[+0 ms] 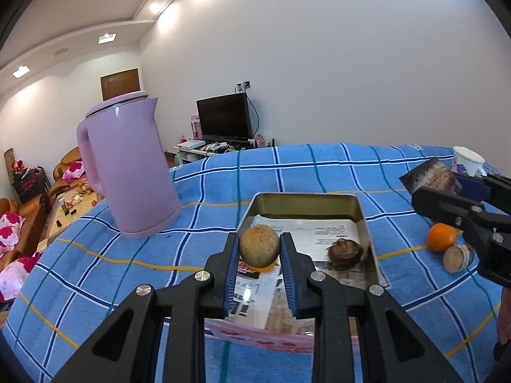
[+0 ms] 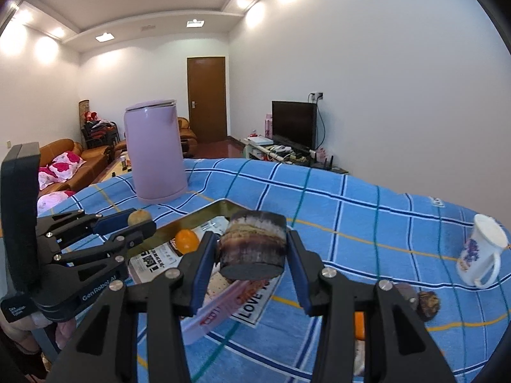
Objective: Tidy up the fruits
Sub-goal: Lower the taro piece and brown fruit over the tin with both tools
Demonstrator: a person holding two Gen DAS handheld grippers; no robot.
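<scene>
— Fruit in both grippers, look. The left gripper has its blue ribbed pads clamped on a round, rough-skinned tan fruit, held just above the near end of the metal tin.

— And the other one?

— The right gripper is pinched on a squat, dark, banded piece, drum-shaped with a flat top and flat bottom, held over the tin's corner. Its skin looks fibrous and streaked brown and grey.

— What is the tin like?

— Rectangular, shiny, brassy on the inside walls, with printed paper lining the floor. One brown, scaly-looking fruit sits inside at the right wall, and one small smooth orange lies in there too.

— Anything left on the cloth?

— On the blue checked cloth, to the right of the tin, I count one glossy orange touching one pale brown cut piece. From the right gripper's side there are also two dark, rough lumps near the edge, though I cannot tell what they are.

— Other things?

— One smooth lilac jug with a handle, standing upright left of the tin, and one white printed mug well off to the right.
</scene>
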